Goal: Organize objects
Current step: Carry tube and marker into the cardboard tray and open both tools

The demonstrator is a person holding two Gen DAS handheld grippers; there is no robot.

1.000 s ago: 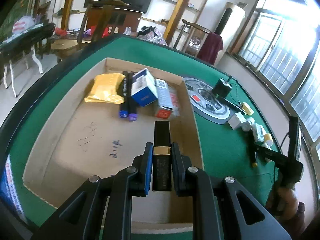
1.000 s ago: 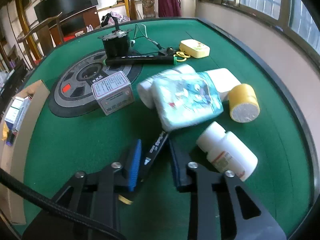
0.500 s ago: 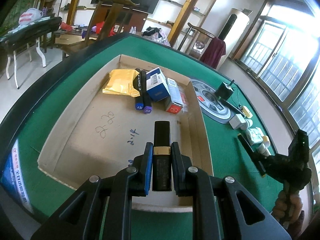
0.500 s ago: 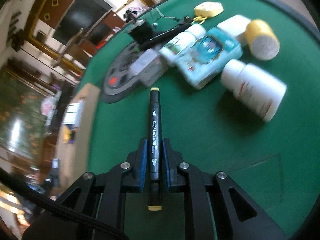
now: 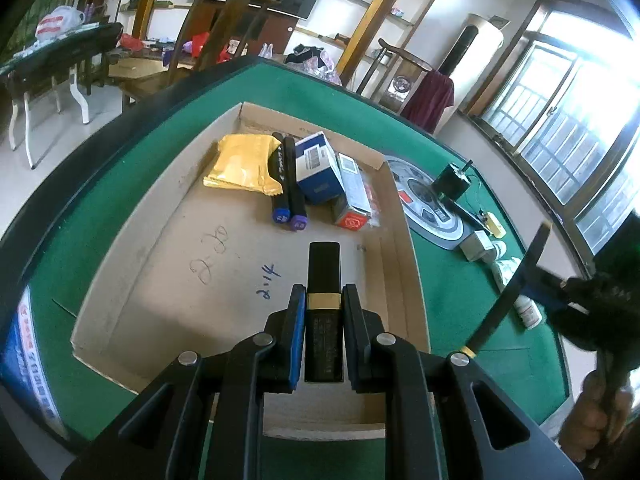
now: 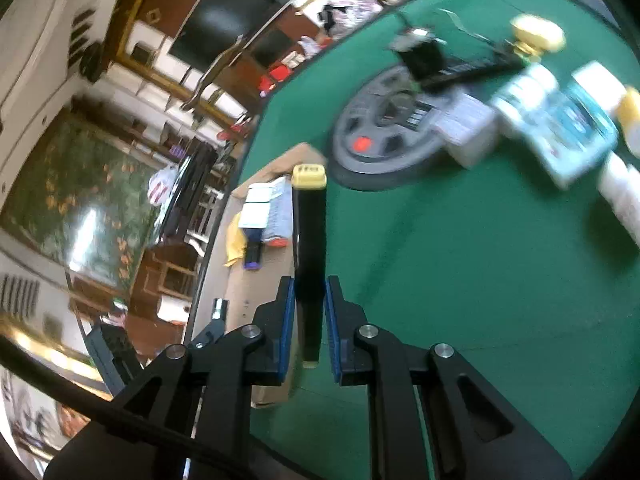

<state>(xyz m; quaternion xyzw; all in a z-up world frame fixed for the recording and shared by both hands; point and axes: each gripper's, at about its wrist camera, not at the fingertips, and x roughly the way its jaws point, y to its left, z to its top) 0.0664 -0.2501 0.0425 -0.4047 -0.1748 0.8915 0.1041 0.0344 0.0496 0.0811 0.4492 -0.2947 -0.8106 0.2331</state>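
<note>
My left gripper is shut on a black tube with a gold band, held above the cardboard tray. The tray holds a yellow packet, two dark markers, a blue-white box and a red-ended box at its far end. My right gripper is shut on a black marker with a yellow cap, lifted off the green table and pointing toward the tray. That marker also shows in the left wrist view.
On the green felt to the right of the tray lie a round grey disc, a small black motor, a white box, a tissue pack, white bottles and yellow items.
My right gripper closed on the marker, lifted it and swung left toward the tray. My left gripper keeps hold of the tube and has risen, showing more of the tray.
</note>
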